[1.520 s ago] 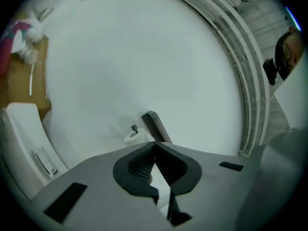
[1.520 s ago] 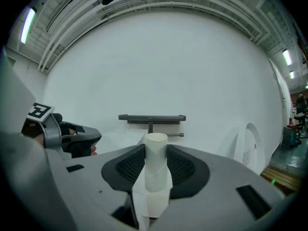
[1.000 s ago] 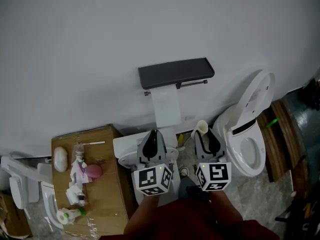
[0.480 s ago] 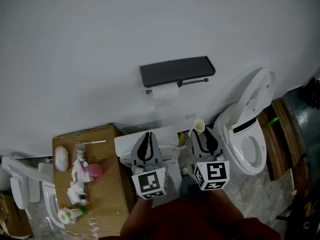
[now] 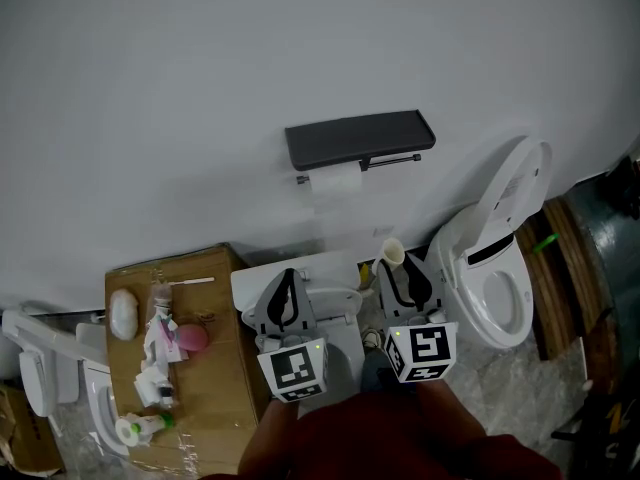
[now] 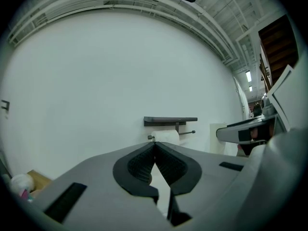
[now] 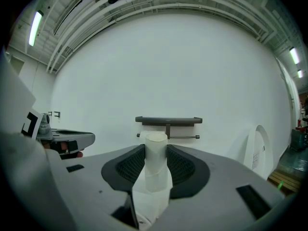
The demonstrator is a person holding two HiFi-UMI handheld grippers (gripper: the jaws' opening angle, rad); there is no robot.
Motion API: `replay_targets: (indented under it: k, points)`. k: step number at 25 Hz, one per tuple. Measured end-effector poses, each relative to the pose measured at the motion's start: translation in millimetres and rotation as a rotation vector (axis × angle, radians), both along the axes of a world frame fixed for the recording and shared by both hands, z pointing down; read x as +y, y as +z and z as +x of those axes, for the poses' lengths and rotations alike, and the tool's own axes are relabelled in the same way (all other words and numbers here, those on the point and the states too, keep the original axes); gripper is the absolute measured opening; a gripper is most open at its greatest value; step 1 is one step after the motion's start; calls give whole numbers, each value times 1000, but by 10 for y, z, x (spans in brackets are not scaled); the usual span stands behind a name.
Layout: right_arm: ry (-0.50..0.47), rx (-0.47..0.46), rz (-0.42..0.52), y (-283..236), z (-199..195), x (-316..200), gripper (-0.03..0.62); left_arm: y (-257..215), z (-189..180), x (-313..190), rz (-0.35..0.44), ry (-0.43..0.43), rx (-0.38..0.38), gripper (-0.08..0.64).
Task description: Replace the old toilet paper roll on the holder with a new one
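Observation:
A dark shelf holder [image 5: 360,138] is fixed to the white wall, with a white toilet paper roll [image 5: 333,180] on the bar beneath it. My left gripper [image 5: 288,276] is below it and away from the wall, jaws shut. I cannot tell whether any paper is pinched between them. In the left gripper view the roll [image 6: 166,136] and holder [image 6: 170,120] lie straight beyond the left gripper [image 6: 155,144]. My right gripper [image 5: 400,260] is shut on an upright, pale cardboard tube [image 5: 392,251]. In the right gripper view the tube [image 7: 156,162] stands between the pads of the right gripper [image 7: 156,148].
A white toilet [image 5: 495,278] with its lid raised stands at the right. A cardboard box [image 5: 215,368] at the left carries several small items. A white fixture [image 5: 260,280] lies under the grippers. Wooden boards [image 5: 560,268] lie at the far right.
The long paper tail that hung from the roll down to my left gripper is gone, leaving a short end. Both grippers have drawn back from the wall, and the left one has rolled.

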State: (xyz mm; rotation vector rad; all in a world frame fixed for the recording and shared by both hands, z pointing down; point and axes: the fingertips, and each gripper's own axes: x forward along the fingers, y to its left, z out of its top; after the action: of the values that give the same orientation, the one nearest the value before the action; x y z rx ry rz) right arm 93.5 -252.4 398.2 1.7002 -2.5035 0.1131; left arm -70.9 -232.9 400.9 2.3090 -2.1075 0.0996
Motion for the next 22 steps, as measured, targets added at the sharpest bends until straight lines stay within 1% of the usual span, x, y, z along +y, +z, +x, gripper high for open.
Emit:
replay_targets:
  k: [2, 5, 9, 14, 17, 20, 22]
  points:
    - [-1, 0, 2, -2, -18, 0, 152, -6, -4, 2, 3, 3, 5, 15]
    - [-1, 2, 4, -9, -35, 6, 152, -53, -2, 3, 17, 7, 36, 15]
    - [4, 8, 4, -7, -44, -3, 152, -44, -28, -4, 10, 11, 17, 15]
    - [8, 7, 3, 7, -53, -6, 152, -61, -35, -13, 12, 17, 15, 15]
    - [10, 8, -1, 14, -55, -14, 152, -85, -35, -21, 20, 18, 29, 15]
    - [11, 10, -3, 13, -62, -34, 152, -66, -39, -44, 14, 20, 14, 15]
    - [12, 11, -5, 24, -60, -43, 152, -75, -33, -60, 18, 22, 17, 15]
